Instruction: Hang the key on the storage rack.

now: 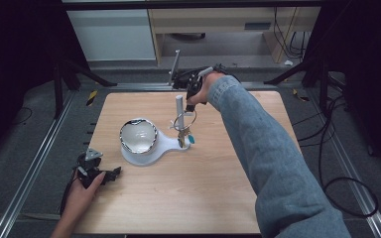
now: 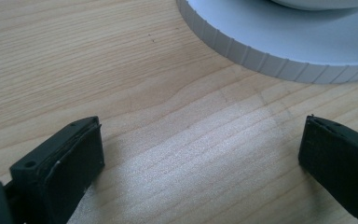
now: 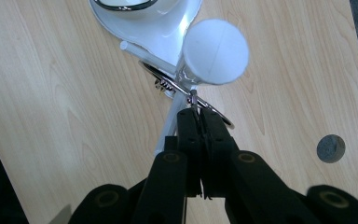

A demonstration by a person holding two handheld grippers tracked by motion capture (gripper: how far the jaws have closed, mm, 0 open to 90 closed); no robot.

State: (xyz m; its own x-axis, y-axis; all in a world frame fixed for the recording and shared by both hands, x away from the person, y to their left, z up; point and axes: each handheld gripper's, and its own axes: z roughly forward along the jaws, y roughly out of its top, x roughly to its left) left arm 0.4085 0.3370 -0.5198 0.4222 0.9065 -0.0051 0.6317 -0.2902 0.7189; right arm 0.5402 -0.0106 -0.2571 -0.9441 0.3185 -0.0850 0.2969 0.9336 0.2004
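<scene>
A white stand point(image 1: 166, 145) with an upright post point(image 1: 179, 105) and a round base sits mid-table, and a shiny bowl point(image 1: 138, 135) rests on that base. A metal key ring point(image 1: 184, 120) with keys point(image 1: 183, 138) hanging from it sits around the post. My right gripper point(image 1: 192, 103) is shut on the ring point(image 3: 191, 95) just beside the post's round top point(image 3: 216, 50). My left gripper point(image 1: 110, 174) rests on the table at the front left, open, its jaws wide apart over bare wood near the stand's ribbed base edge point(image 2: 261, 59).
The wooden table point(image 1: 188, 183) has a small round hole point(image 3: 330, 148) near the right gripper. Metal rails run along both sides of the table, and cables lie on the floor at the right. A denim sleeve point(image 1: 273, 153) crosses the table's right half.
</scene>
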